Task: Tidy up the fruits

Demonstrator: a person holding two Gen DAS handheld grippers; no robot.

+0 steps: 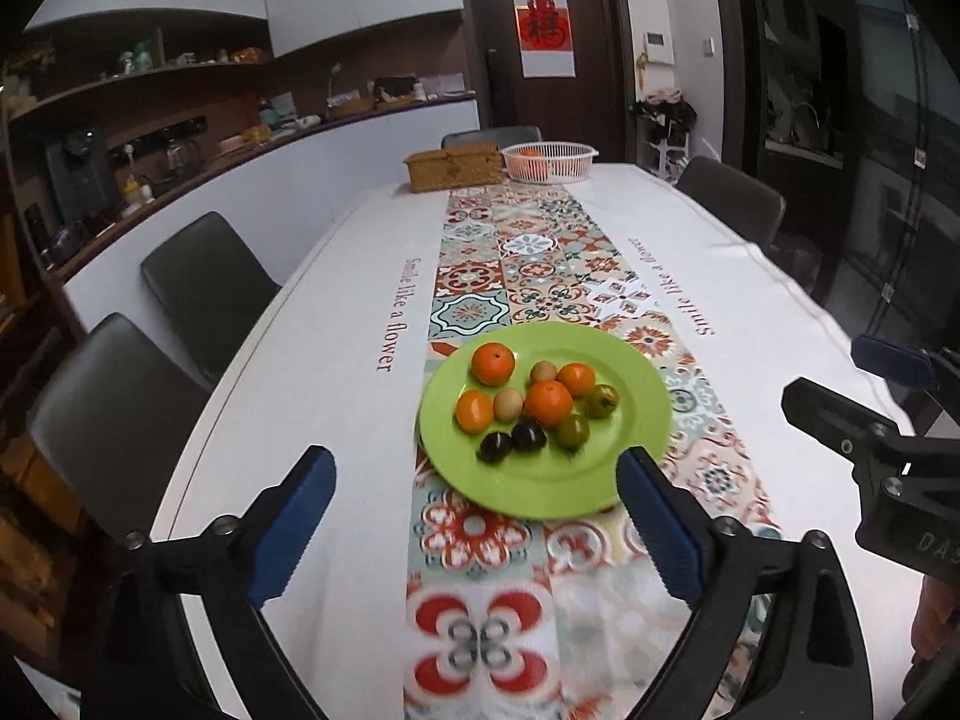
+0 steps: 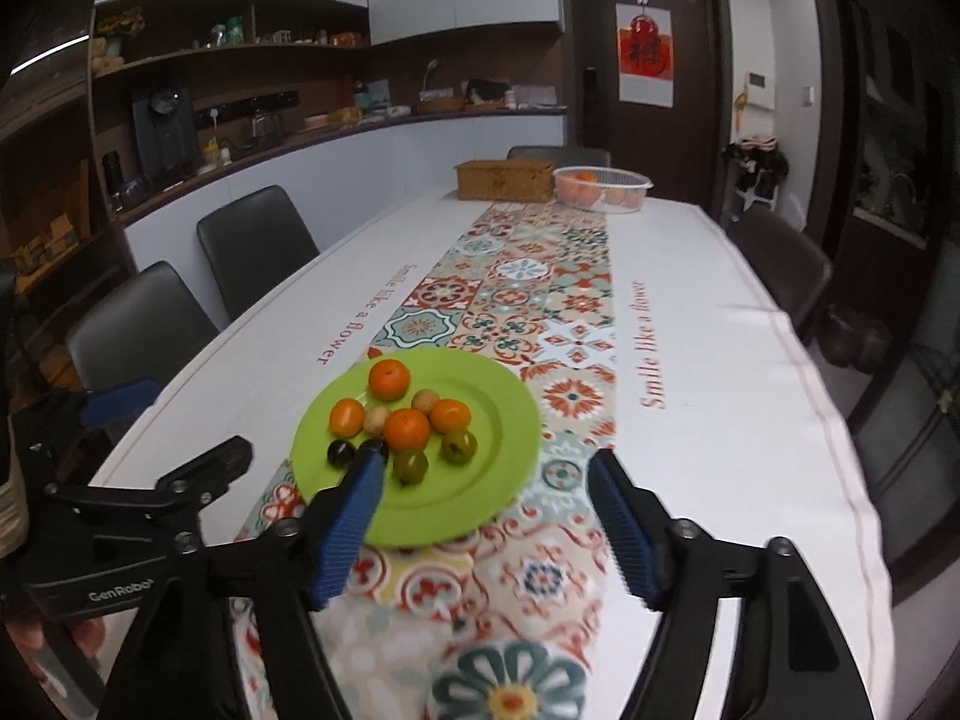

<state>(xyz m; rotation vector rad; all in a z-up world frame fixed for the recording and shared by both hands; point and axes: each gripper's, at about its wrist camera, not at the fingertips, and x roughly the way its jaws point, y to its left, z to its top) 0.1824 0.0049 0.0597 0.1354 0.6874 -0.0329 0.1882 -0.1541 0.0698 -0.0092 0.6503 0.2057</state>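
Left tongs [image 1: 477, 489] and right tongs [image 2: 486, 483] stood wide apart at lower frame, empty. The green plate [image 1: 624, 456] of fruit [image 1: 547, 402] lay at frame centre on the table [image 1: 312, 372]. A white basket [image 1: 549, 161] sat at upper centre.

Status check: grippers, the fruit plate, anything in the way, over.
Left gripper and right gripper open, empty. Mixed small fruit sits on round green plate, table centre. Nothing blocking it.
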